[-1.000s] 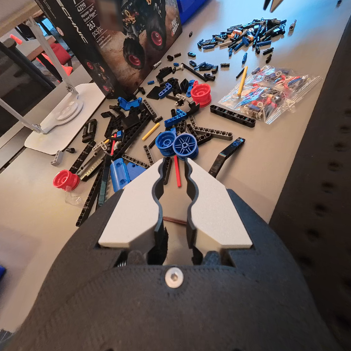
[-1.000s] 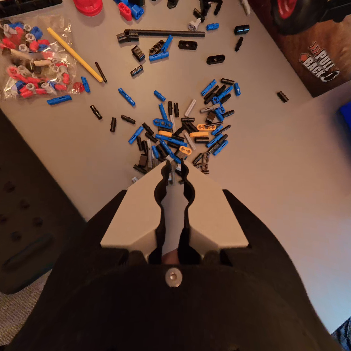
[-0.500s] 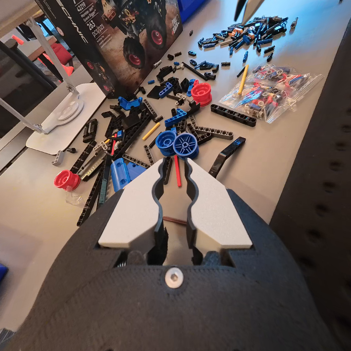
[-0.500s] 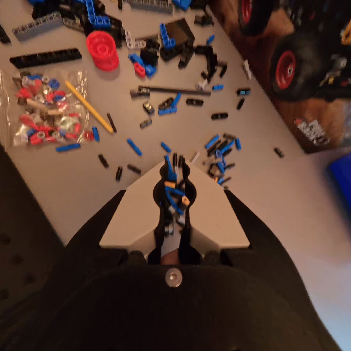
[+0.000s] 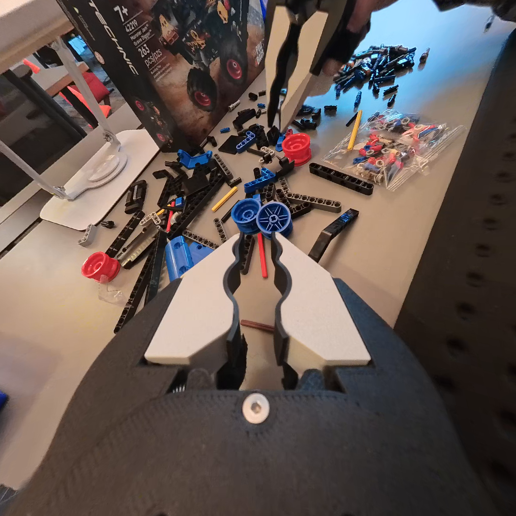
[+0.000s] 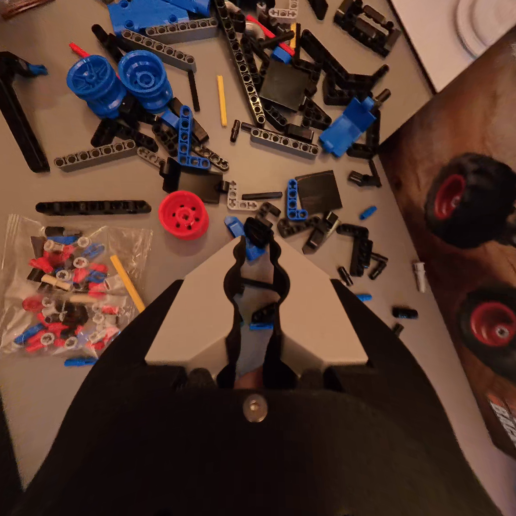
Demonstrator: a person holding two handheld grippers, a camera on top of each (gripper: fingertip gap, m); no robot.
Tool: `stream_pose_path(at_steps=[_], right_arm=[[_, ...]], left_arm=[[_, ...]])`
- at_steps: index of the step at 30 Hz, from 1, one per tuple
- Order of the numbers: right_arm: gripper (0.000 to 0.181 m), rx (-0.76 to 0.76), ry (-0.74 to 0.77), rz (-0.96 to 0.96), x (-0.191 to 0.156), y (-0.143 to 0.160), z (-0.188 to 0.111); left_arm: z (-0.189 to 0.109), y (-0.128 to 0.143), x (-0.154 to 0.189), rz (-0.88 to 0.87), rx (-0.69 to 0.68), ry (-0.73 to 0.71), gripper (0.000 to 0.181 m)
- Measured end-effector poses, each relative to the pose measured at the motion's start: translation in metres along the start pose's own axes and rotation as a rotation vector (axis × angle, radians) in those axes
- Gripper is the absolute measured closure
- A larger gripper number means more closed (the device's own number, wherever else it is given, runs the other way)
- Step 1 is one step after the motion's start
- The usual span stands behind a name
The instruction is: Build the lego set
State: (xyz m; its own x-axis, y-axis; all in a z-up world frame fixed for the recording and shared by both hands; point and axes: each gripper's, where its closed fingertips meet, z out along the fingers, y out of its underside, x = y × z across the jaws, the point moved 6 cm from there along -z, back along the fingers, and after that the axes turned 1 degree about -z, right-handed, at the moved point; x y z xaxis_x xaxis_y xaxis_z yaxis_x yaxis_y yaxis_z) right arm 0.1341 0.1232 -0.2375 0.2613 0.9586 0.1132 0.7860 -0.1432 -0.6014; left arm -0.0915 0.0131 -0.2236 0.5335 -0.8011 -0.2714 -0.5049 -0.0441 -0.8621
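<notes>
On the grey surface (image 5: 391,251) before my left claw (image 5: 257,237) two blue plastic wheel hubs (image 5: 261,216) lie side by side, touching, with a thin red axle rod (image 5: 262,258) running from under them toward me. Beyond them sits a red plastic wheel hub (image 6: 183,215), with the clear plastic bag of small parts (image 6: 67,287) to its right. My right claw (image 6: 257,238) hangs just behind that hub, and the tall cardboard set box (image 5: 178,64) stands at the far left.

Lying on the table are two blue wheels (image 5: 246,215), two red wheels (image 5: 296,145), one parts bag (image 5: 391,149) and one box (image 5: 178,64).
</notes>
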Motion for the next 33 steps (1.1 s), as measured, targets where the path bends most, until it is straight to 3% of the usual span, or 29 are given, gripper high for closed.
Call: stream_pose_path(at_steps=[11, 33], right_arm=[[0.171, -0.088, -0.003, -0.003, -0.004, 0.012, -0.011], [0.163, -0.005, 0.142, 0.061, -0.005, 0.013, -0.049]], left_arm=[[0.0, 0.0, 0.0, 0.003, 0.002, 0.001, 0.165], [0.002, 0.0, -0.001, 0.012, -0.009, -0.011, 0.167]])
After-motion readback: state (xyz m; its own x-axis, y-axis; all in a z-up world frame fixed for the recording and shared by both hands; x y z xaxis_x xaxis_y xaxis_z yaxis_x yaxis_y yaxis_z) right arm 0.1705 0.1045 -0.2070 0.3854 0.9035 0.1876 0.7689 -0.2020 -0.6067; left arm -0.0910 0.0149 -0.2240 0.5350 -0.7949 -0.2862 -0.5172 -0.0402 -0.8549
